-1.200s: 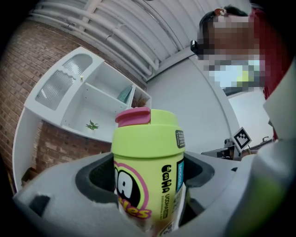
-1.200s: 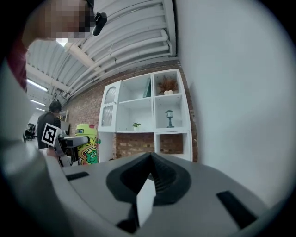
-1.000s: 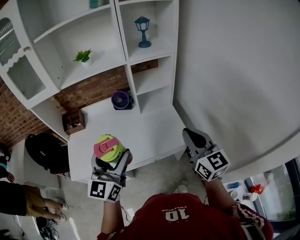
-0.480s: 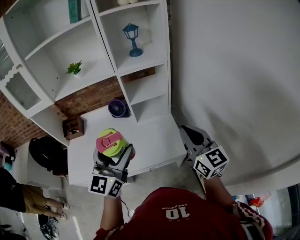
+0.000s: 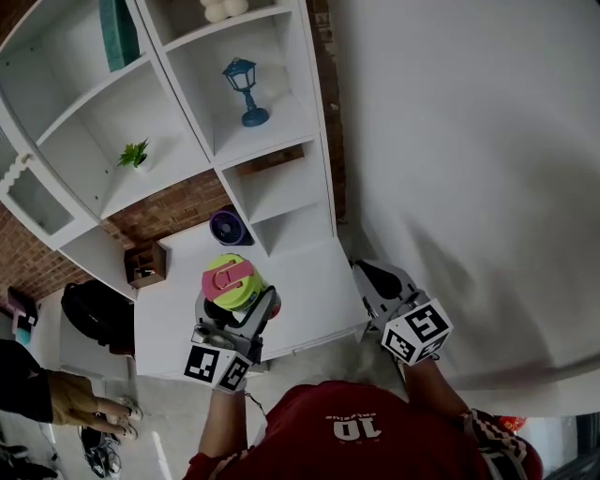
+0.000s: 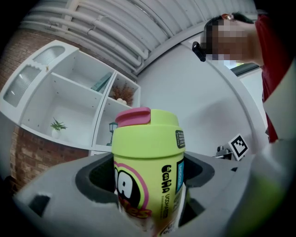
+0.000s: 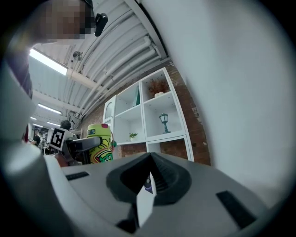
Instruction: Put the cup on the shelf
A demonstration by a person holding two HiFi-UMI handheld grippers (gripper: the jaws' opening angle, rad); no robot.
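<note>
- Since the earlier frames, the left tongs (image 5: pixel 236 302) have been edging the cup (image 5: pixel 227 279) up and forward toward the shelf (image 5: pixel 281 187).
- The head view is now taking in more of the shelf's upper part, with a teal book (image 5: pixel 116 28) showing at the top.
- The lantern (image 5: pixel 242 91) and plant (image 5: pixel 134 154) are sitting further left in that view than before.
- The left tongs are pinching the cup by its body and holding it upright in the air over the front of the counter (image 5: pixel 309 291), apart from the shelf.
- The right tongs (image 5: pixel 375 277) are staying pressed together and empty, hanging past the counter's right front corner.
- The head view is showing only the cup's green lid and pink flap.
- The left gripper view is showing the cup's side, with black lettering and a pink outline.
- The right gripper view is catching the cup from the other side, with a green cartoon print.
- Only the head view is showing the fan (image 5: pixel 226 227) at the counter's back edge and the box (image 5: pixel 143 263) at its back left corner.
</note>
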